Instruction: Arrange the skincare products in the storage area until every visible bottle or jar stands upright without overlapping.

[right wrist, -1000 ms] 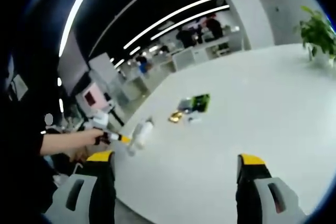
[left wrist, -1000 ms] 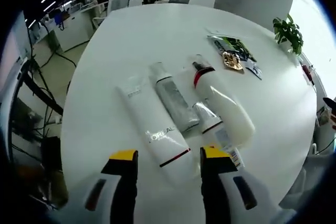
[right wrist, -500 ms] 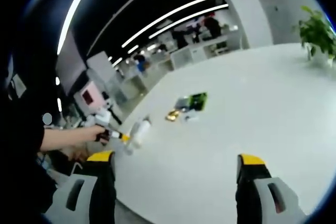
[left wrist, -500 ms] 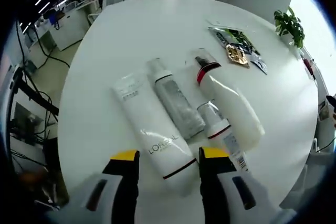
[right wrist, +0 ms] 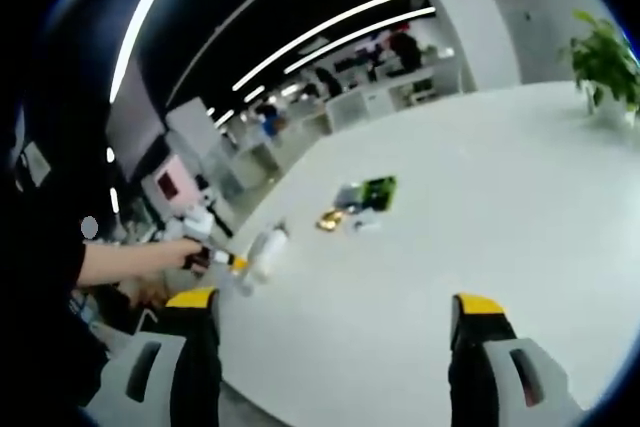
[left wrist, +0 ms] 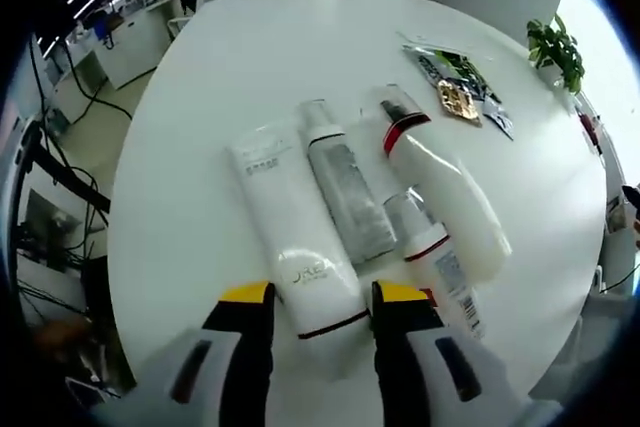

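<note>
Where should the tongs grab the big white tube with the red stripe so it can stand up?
Probably across the white squeeze tube with the red stripe near its striped cap end, where the left tongs already straddle it, open. It lies flat on the white round table, its narrow width fitting between the jaws, with the grey tube close alongside.

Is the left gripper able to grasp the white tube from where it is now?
Probably yes. The left gripper is open with its jaws on either side of the lying white tube, and nothing lies between them; the grey tube lies beside it.
</note>
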`<state>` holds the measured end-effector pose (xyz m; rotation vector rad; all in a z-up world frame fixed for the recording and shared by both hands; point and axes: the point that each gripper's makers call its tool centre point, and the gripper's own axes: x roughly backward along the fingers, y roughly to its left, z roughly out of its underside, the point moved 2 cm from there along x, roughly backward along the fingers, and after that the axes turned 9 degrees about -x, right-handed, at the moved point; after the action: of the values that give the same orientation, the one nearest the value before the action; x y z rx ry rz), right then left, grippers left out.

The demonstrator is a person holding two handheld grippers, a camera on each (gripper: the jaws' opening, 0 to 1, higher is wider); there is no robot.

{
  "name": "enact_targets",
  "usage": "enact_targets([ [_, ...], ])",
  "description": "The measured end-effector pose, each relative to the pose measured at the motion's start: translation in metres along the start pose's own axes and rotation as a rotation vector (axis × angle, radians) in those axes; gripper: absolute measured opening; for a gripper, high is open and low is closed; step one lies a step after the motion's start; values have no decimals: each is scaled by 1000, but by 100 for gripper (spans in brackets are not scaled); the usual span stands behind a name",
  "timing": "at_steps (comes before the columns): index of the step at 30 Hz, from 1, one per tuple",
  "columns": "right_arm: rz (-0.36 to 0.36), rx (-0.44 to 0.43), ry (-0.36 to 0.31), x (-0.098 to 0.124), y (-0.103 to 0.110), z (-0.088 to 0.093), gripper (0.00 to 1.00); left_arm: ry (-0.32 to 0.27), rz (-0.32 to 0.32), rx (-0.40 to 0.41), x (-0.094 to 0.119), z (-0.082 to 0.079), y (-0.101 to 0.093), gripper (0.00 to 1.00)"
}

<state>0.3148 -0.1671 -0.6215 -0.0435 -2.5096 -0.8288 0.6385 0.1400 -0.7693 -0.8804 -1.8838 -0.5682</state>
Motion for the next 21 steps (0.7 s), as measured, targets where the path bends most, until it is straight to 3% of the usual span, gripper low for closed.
enact_targets([
  [7, -2, 0, 4, -1, 1, 1, 96, -4, -5, 21, 2, 1, -1, 31],
  [12, -3, 1, 3, -1, 2, 1, 96, -25, -5, 107, 4, 3, 2, 28],
  [21, -10, 1, 9, -3, 4, 2, 96, -18, -4, 111, 7, 8, 3, 27],
])
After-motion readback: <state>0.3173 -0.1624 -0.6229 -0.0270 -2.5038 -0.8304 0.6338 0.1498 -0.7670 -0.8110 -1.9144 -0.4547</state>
